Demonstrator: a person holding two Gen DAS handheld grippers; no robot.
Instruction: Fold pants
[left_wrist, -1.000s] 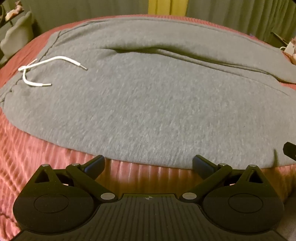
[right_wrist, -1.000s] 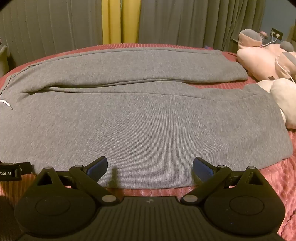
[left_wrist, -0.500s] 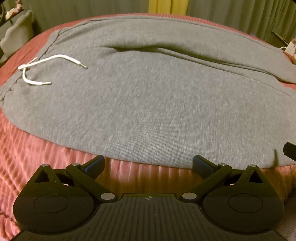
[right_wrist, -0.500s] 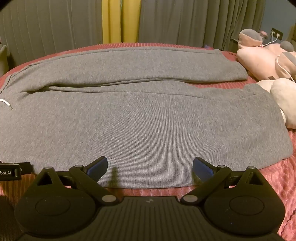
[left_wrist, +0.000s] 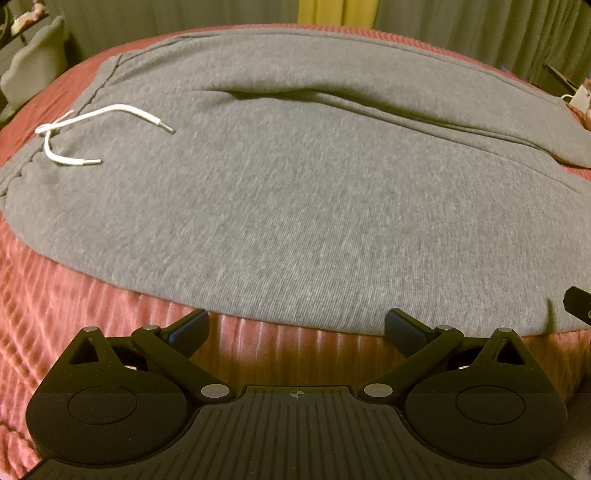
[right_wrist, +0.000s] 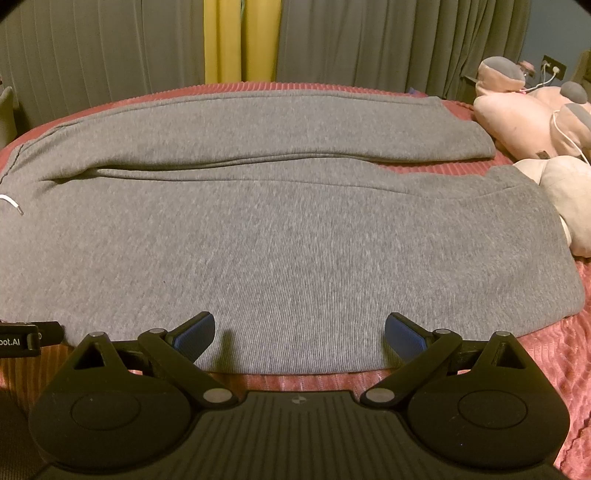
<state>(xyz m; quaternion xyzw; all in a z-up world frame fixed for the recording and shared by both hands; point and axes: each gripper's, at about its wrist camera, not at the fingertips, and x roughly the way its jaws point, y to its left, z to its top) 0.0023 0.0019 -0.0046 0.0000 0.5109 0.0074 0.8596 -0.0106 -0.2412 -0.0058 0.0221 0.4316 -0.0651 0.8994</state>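
Observation:
Grey sweatpants (left_wrist: 295, 192) lie flat across a red ribbed bedspread (left_wrist: 66, 295), waistband to the left with a white drawstring (left_wrist: 85, 125), both legs running right (right_wrist: 295, 236). My left gripper (left_wrist: 297, 326) is open at the near hem of the upper leg, its fingertips just short of the cloth edge. My right gripper (right_wrist: 299, 330) is open too, its blue pads (right_wrist: 194, 332) resting over the near edge of the lower leg. Nothing is held in either one. The other gripper's tip shows at each view's side edge.
Pink and grey plush toys (right_wrist: 532, 110) and a cream cushion (right_wrist: 569, 199) crowd the bed's right side by the leg cuffs. Grey curtains (right_wrist: 369, 40) with a yellow strip hang behind. A pale grey chair back (left_wrist: 33, 70) stands at far left.
The left gripper has crept slightly forward toward the pants' near edge. The right gripper and the pants have stayed still.

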